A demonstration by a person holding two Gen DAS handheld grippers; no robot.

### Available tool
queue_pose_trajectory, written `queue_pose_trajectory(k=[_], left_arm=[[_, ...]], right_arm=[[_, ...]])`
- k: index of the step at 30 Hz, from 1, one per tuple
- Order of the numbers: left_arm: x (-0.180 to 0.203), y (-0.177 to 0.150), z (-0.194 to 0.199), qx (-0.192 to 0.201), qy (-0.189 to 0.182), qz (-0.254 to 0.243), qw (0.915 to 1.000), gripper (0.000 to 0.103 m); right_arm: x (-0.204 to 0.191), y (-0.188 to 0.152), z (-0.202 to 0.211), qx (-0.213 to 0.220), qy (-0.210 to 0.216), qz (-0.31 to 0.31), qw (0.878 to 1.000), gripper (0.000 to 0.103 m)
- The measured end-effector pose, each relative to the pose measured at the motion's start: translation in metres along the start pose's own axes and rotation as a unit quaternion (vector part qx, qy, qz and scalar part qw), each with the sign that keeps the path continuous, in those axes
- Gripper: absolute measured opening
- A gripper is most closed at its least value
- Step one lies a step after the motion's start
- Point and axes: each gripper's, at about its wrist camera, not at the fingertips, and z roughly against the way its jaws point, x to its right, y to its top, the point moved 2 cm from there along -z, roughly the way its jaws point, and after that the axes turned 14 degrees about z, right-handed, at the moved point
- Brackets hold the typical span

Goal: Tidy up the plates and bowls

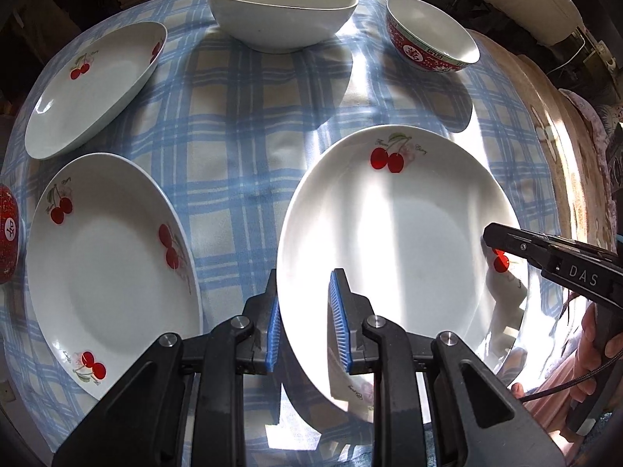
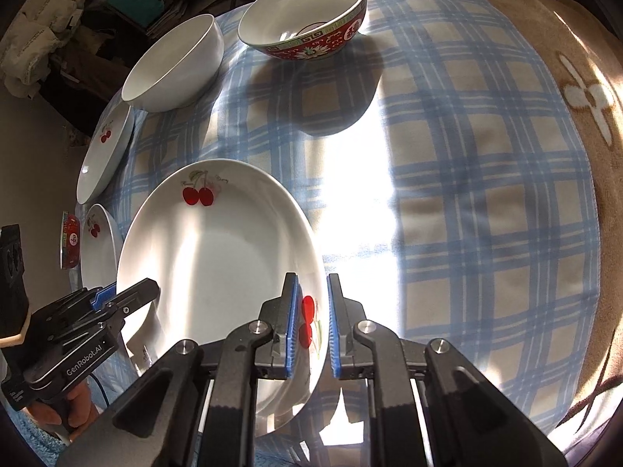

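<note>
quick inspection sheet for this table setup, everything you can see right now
surface: blue checked cloth over a tan blanket, strong sun patch
job's things: cherry plate gripped on two sides; two more cherry plates to its left; white bowl; red patterned bowl; second red bowl at the left edge
clutter: nothing seen on the cloth
grippers: left gripper and right gripper each straddle the held plate's rim
cables: dark cable below the right gripper's handle
surroundings: bags and stacked items beyond the table
</note>
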Motion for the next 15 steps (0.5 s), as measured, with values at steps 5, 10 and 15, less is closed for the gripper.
queue_pose_trajectory(k=[5,10,15], left_arm=[[-0.007,-0.004,0.001,-0.002,0.003,0.008,1.0000,0.023],[-0.014,-0.007,-0.002,-0.004,0.013,0.008,0.9999,0.023],[-0.020,-0.010,-0.012,-0.018,0.022,0.014,0.9995,0.023]], right_arm=[[-0.005,-0.001,-0.008,-0.015,-0.002,0.011,1.000,0.017],[-0.007,-0.002,-0.013,-0.023,-0.001,0.011,1.000,0.018],[-0.011,-0.001,-0.026,-0.044,0.003,0.016,0.999,0.020]])
